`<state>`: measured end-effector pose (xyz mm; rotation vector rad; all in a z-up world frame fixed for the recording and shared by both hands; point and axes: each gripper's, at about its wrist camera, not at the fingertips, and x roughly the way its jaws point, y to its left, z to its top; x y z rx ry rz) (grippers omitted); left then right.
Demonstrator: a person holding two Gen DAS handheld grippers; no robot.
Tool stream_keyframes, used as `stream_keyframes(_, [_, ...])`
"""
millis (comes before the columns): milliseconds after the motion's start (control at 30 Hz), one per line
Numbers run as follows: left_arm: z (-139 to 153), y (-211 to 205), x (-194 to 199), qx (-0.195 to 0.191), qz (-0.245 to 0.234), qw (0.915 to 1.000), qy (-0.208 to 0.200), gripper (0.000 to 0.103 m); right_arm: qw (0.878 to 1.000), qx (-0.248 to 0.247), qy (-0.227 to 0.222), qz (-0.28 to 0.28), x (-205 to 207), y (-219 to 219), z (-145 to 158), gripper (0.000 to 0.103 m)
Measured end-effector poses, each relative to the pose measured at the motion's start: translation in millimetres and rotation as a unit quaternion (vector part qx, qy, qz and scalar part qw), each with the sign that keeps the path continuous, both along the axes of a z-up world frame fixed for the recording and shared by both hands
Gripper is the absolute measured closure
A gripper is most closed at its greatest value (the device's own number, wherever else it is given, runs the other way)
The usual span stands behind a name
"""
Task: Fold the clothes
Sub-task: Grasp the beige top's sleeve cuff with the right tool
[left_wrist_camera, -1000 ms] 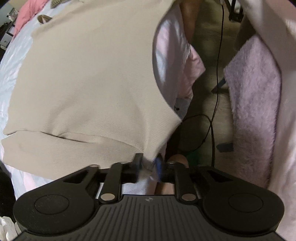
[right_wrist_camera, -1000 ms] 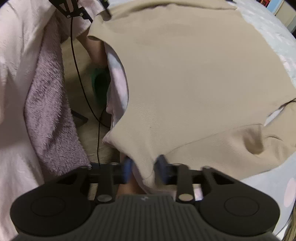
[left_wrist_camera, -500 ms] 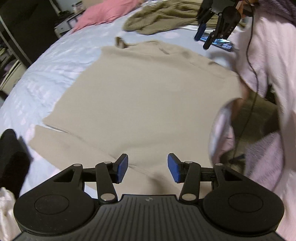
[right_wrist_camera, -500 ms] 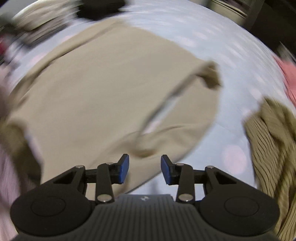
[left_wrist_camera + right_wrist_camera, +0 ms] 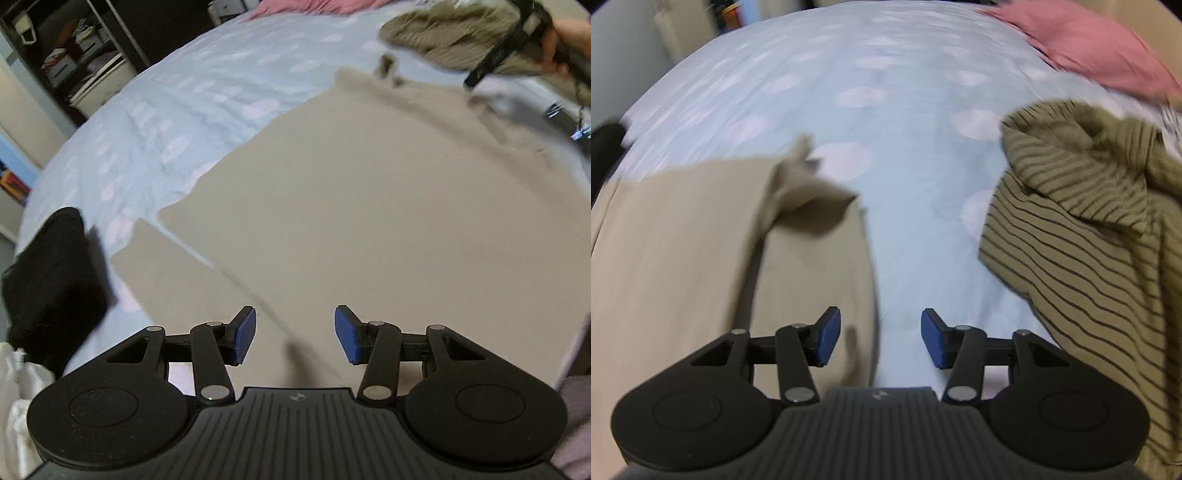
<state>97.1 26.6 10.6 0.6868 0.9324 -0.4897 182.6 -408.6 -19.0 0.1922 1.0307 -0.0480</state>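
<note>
— In the middle of the left wrist view, what lies there?
— A beige top (image 5: 388, 206) spread flat on the pale blue bedsheet (image 5: 177, 122). The left gripper (image 5: 295, 334) hovers over its near edge, jaws apart and empty after opening. A black garment (image 5: 51, 284) sits at the left edge.

— And the right wrist view?
— The right gripper (image 5: 880, 338) has just been opening, nothing between its pads. The beige top fills the left; a striped olive garment (image 5: 1082, 236) lies right, a pink one (image 5: 1082, 48) upper right.
</note>
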Motion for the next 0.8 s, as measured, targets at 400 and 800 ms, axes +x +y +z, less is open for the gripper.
stream_keyframes(400, [-8,4,38,0.028,0.066,0.9974,0.011,0.058,0.999,0.049,-0.002,-0.011,35,14,-11,0.098])
stream_keyframes(800, [-5,-1,24,0.031,0.068,0.9972,-0.003,0.058,0.994,0.033,-0.057,-0.085,-63,-31,58,0.098])
